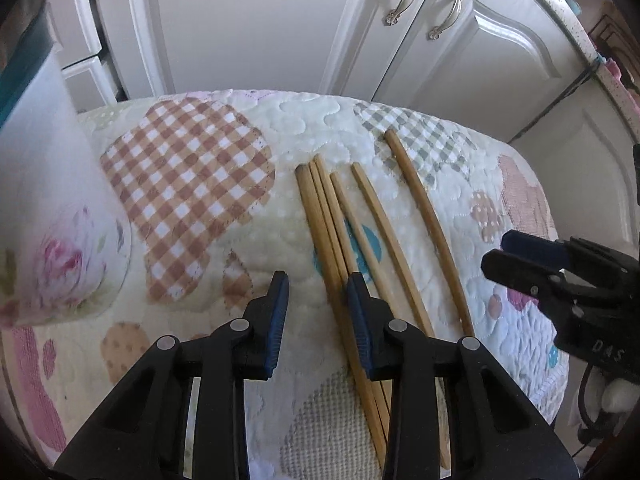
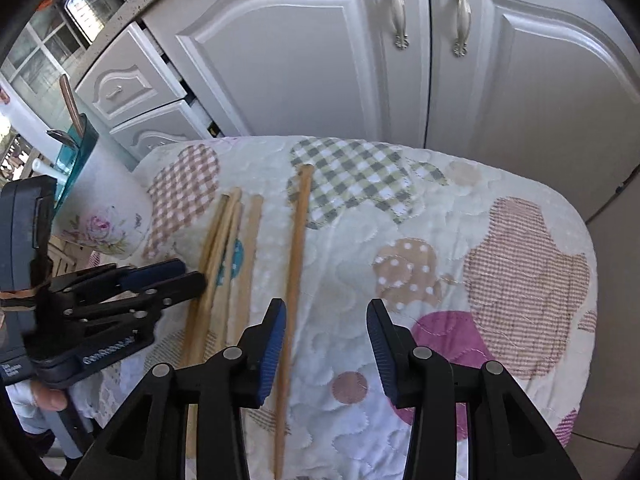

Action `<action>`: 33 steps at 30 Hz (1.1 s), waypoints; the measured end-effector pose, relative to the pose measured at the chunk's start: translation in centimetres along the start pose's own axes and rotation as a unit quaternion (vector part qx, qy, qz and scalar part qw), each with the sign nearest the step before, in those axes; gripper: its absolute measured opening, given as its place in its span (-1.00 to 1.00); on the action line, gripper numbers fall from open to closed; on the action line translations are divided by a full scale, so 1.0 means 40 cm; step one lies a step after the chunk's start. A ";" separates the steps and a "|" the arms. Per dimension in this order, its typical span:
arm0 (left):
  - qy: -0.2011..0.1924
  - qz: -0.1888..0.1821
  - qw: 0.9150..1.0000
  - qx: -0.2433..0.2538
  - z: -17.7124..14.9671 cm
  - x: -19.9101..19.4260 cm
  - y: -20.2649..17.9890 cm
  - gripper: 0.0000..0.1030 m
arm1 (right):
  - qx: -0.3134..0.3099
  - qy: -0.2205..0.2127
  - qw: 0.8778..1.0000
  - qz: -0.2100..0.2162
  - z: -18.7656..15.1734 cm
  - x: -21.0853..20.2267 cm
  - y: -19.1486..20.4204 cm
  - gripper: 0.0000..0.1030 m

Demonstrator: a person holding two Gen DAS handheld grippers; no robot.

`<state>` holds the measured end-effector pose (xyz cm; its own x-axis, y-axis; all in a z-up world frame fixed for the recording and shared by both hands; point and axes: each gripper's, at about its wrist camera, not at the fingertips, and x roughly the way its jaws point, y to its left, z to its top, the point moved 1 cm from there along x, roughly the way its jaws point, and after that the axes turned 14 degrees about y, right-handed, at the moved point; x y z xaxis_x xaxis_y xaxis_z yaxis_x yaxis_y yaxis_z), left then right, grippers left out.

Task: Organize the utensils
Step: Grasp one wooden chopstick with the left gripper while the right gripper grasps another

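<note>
Several wooden chopsticks [image 1: 340, 240] lie side by side on a quilted patchwork cloth [image 1: 192, 184]; in the right wrist view they lie left of centre [image 2: 228, 248]. One longer stick [image 1: 424, 216] lies apart on the right [image 2: 294, 280]. My left gripper [image 1: 318, 280] is open and empty, just above the cloth, its right finger over the bundle. My right gripper [image 2: 326, 316] is open and empty, its left finger beside the long stick. A white floral cup with a teal rim [image 2: 100, 208] stands at the left [image 1: 48, 208], with utensils in it.
White cabinet doors [image 2: 320, 60] with ornate handles stand behind the cloth-covered surface. The cloth's edge drops off at the right [image 2: 592, 320]. Drawers [image 2: 132, 92] are at the back left.
</note>
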<state>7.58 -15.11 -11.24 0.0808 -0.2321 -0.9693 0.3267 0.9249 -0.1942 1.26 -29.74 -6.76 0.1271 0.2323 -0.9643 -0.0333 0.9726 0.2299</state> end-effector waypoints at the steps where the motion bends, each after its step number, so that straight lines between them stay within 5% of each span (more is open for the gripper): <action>1: -0.001 0.000 1.000 -0.006 0.002 -0.001 0.005 -0.53 | 0.000 0.000 1.000 0.005 0.007 0.004 0.004 -0.22; 8: -0.004 0.017 1.000 -0.017 -0.024 -0.025 0.047 -0.67 | -0.013 0.008 1.000 0.003 0.059 0.045 0.032 -0.22; 23: -0.008 0.009 0.999 -0.044 0.063 -0.011 0.030 -0.65 | -0.026 0.023 0.999 -0.029 0.224 0.122 0.035 -0.32; 33: 0.002 -0.018 0.999 -0.045 0.062 -0.007 0.033 -0.65 | -0.033 0.021 0.999 -0.016 0.231 0.129 0.023 -0.32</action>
<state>10.34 -14.55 -10.84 0.0663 -0.2655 -0.9618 0.2435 0.9391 -0.2424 11.03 -27.60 -10.30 0.0872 0.1990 -0.9761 -0.0945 0.9771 0.1908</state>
